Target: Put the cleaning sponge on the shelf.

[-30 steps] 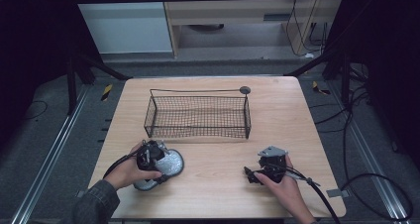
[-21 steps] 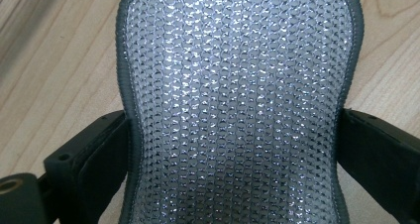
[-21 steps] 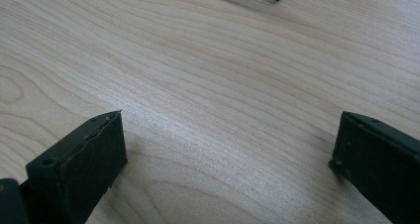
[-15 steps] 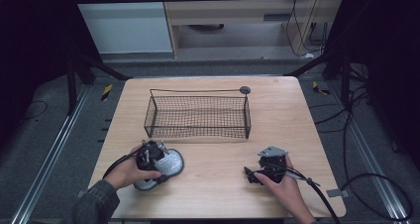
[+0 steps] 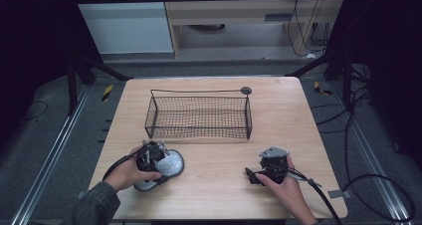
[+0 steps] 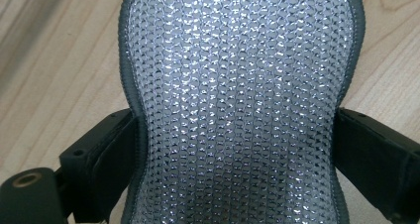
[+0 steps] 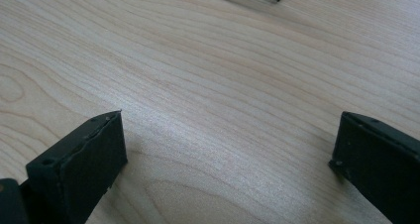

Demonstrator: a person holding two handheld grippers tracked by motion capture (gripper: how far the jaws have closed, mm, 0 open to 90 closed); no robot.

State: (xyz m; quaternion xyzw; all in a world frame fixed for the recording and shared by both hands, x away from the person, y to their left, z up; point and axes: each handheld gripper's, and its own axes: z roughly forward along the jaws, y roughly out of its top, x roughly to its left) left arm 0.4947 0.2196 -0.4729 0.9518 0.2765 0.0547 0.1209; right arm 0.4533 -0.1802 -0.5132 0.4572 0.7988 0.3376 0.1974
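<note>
Dark floor and metal rails surround the light wooden table, and a black wire basket stands on its far half. From the high view, the left gripper lies at the near left part of the table over a silver mesh pad, well apart from the basket. The left gripper view gives what the high view cannot: the shiny knitted surface of the silver mesh pad with its grey stitched edge, and the two black jaws pressing its narrow waist from both sides, so this gripper is clamped on it. The right gripper rests near the right front of the table. Its own view shows the jaws wide apart over bare wood, holding nothing. Both hands come from the near edge, the left hand wrapped around its tool, the right hand low behind its own.
</note>
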